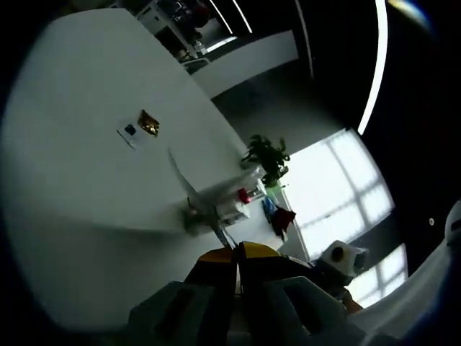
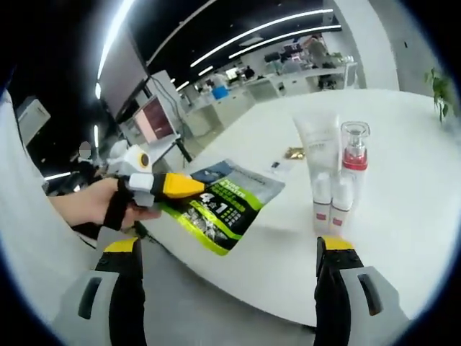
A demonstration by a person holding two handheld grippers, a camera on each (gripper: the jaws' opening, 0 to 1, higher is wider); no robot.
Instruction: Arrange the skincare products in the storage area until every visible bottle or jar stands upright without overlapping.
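Right gripper point(image 2: 227, 270): its two yellow-tipped fingers point(image 2: 331, 277) rise from the bottom of the right gripper view, spread wide and released, nothing between them; their bases are cut off by the lower edge.
Left gripper point(image 2: 189, 186): seen in the right gripper view coming in from the left, held by a hand point(image 2: 97, 203); its fingers are clenched on the edge of a sachet point(image 2: 223, 202).
Left gripper, own view point(image 1: 238, 270): fingers pressed together; the sachet shows only as a thin blurred sheet edge-on point(image 1: 198, 198), so its print is unreadable there.
Sachet: green, black and white, printed "4 in 1"; it hangs tilted over the near edge of the tabletop point(image 2: 403, 194), left of the tube; whether it touches the tabletop cannot be told.
Tube point(image 2: 320, 148): white, standing upright on the tabletop, pale against the surface and hard to outline.
Pump bottle point(image 2: 354, 151): clear with a red base, upright, just right of the tube.
Two small bottles point(image 2: 330, 202): white with red bands, upright in front of the tube, side by side; contact between them is unclear.
Small gold item point(image 2: 294, 152): left of the tube, farther back, beside a card; too small to identify.
Plant point(image 2: 441, 90): right of the tube, cut off at the edge.
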